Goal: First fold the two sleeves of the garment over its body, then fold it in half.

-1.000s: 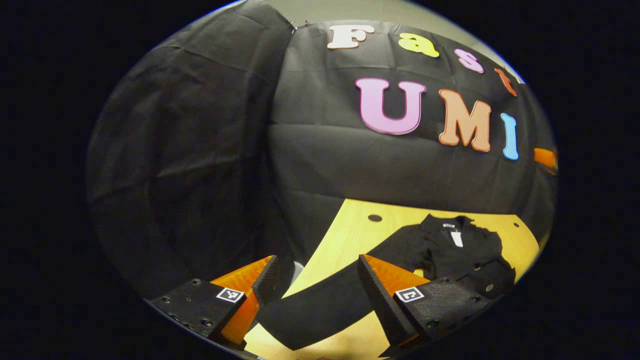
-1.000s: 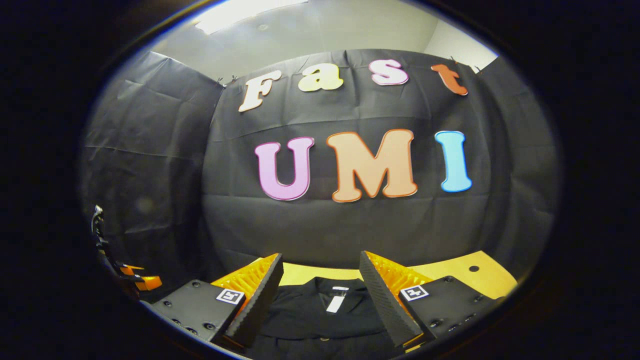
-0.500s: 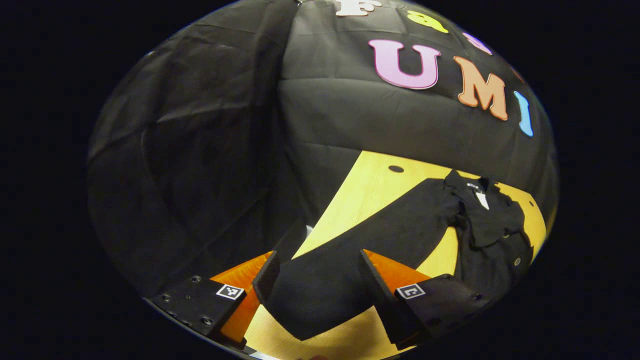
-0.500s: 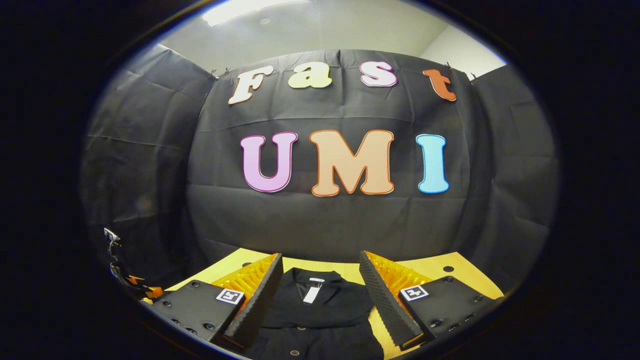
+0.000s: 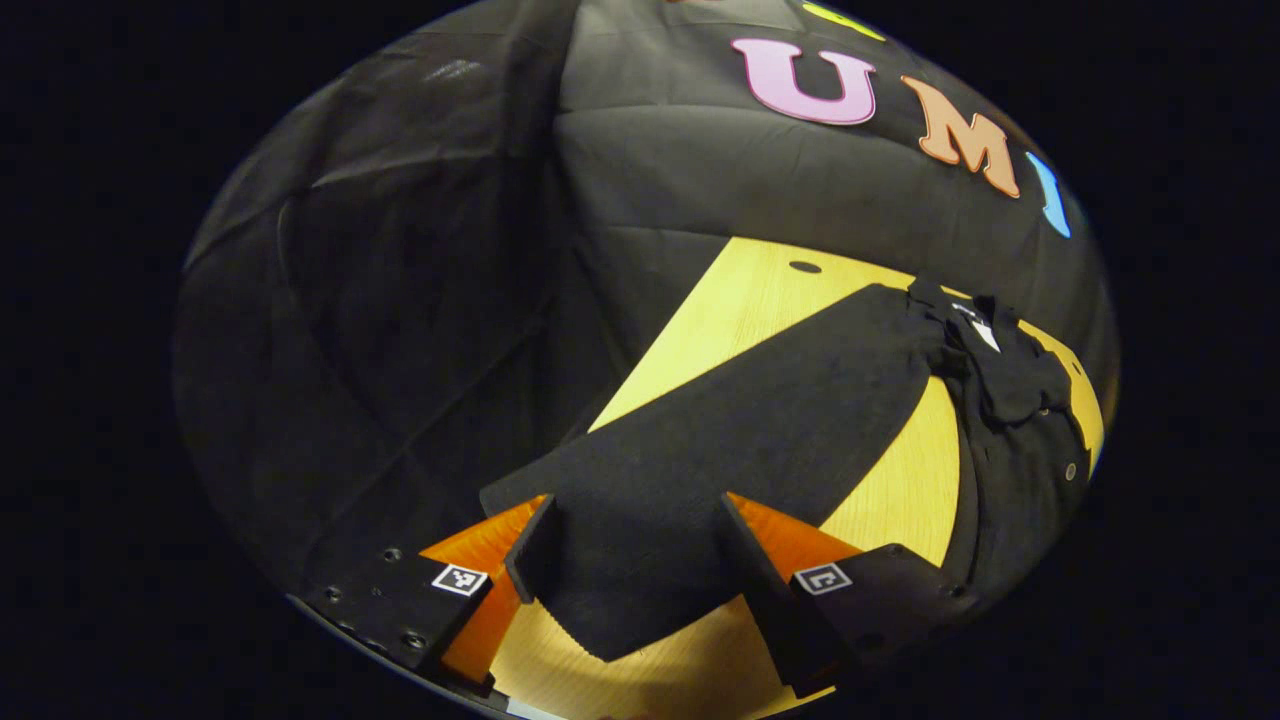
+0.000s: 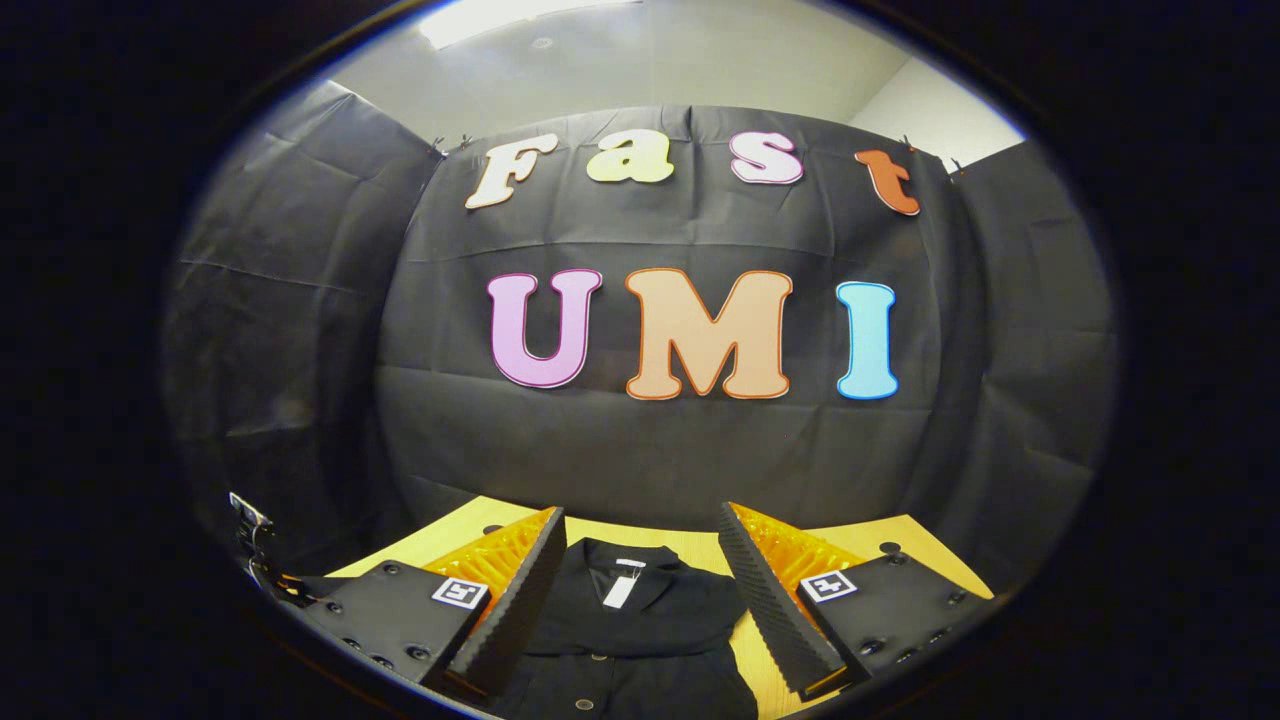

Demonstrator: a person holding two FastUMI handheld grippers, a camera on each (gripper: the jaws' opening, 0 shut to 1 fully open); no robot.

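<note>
We bring our left gripper (image 5: 632,555) down closer; the sleeve (image 5: 760,420) now lies between its spread-apart fingers. Our right gripper (image 6: 640,590) waits wide above the garment (image 6: 640,625). Next, we pinch.

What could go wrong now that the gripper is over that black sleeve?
The sleeve lies flat on the wooden table, so the open left gripper could close on too little cloth and slip off. A hard pull might drag the garment sideways. The right gripper isn't pinning the collar.
</note>
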